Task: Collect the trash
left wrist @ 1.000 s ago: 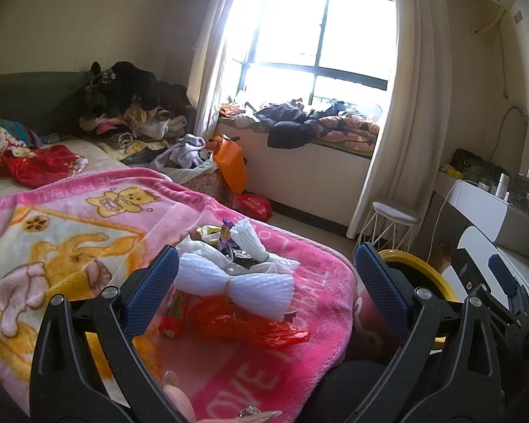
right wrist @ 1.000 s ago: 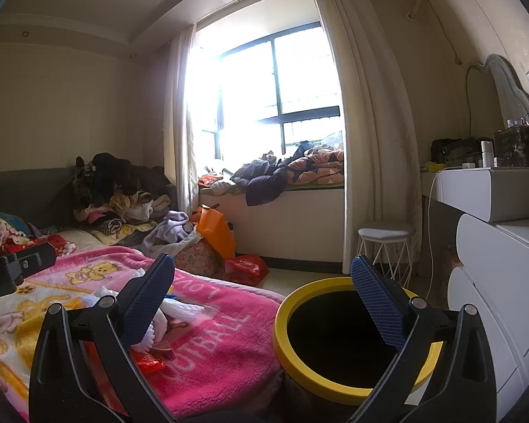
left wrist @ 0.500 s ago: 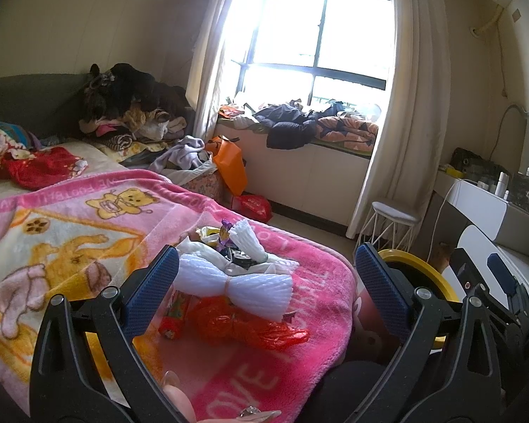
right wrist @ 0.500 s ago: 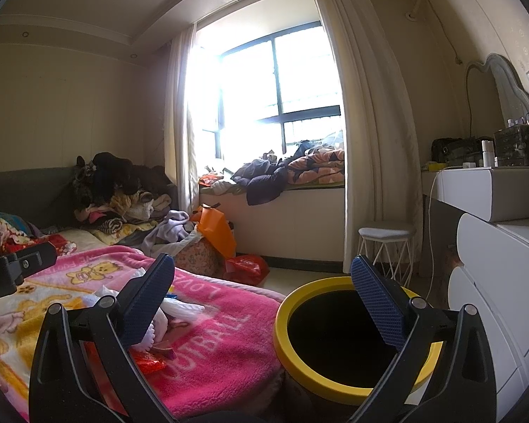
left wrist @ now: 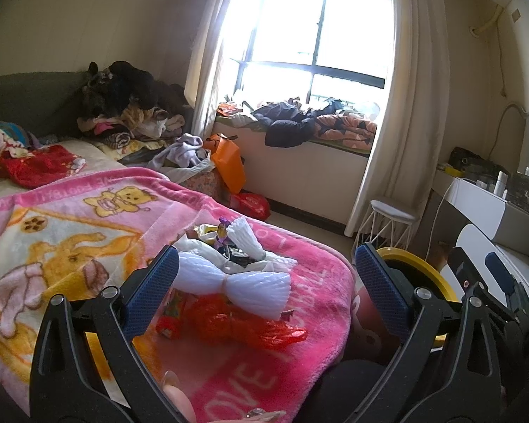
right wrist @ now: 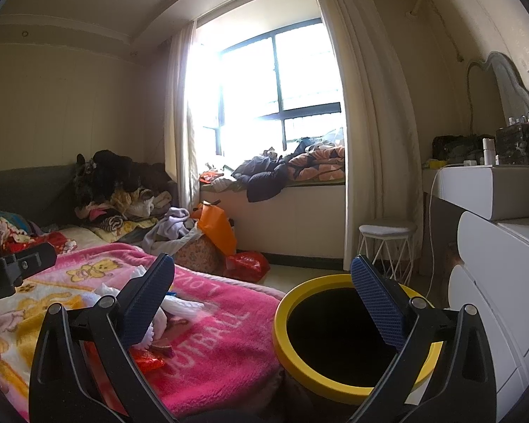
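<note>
A heap of trash lies on the pink blanket (left wrist: 88, 232): a white foam fruit net (left wrist: 236, 282), a crumpled red plastic bag (left wrist: 243, 328), a small red wrapper (left wrist: 171, 317), and more wrappers and a second foam net (left wrist: 243, 236) behind. My left gripper (left wrist: 264, 285) hovers open just short of the heap, nothing between its fingers. My right gripper (right wrist: 264, 303) is open too, its right finger over the yellow-rimmed bin (right wrist: 285, 349) beside the bed. The heap's edge (right wrist: 180, 310) shows behind the right gripper's left finger.
A white stool (right wrist: 386, 243) and a white dresser (right wrist: 493, 264) stand right of the bin (left wrist: 416, 271). An orange bag (left wrist: 229, 162) and red bag (left wrist: 250, 204) sit on the floor by the window seat. Clothes are piled at the bed's far end (left wrist: 123, 112).
</note>
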{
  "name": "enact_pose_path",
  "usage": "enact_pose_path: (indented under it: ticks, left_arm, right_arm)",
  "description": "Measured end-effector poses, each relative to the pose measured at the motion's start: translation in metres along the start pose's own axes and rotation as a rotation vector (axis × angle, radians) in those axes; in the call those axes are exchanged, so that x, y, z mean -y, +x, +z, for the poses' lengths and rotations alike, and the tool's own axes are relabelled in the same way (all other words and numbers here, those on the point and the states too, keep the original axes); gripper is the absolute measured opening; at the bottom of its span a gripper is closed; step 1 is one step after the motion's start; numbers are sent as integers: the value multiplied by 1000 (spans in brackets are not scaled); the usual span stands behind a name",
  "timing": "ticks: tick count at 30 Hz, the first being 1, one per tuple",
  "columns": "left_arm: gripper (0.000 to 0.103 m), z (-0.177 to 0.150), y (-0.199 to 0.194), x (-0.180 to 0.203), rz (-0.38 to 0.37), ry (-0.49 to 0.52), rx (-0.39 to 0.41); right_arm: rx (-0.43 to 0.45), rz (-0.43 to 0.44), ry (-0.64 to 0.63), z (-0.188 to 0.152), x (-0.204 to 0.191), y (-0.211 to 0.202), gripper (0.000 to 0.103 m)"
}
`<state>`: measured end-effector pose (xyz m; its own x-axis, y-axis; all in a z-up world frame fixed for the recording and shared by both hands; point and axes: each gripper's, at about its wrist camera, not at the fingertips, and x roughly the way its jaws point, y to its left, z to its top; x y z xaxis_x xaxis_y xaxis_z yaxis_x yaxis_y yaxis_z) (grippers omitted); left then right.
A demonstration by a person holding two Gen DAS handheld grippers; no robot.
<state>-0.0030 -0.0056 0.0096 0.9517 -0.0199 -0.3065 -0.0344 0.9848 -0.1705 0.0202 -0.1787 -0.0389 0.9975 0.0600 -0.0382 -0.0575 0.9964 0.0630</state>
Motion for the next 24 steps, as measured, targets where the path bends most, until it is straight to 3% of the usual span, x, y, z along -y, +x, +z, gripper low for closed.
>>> enact_pose_path:
  ticks: [7,24]
  left_arm:
    - [92,-3,6,-16,-12,-26,-6]
    - [92,-1,22,-86,127,-137,-31]
  right_arm:
    - [-44,79,-32,2,-8,7,98]
    - [-199,388,-112,14,-76,55,98]
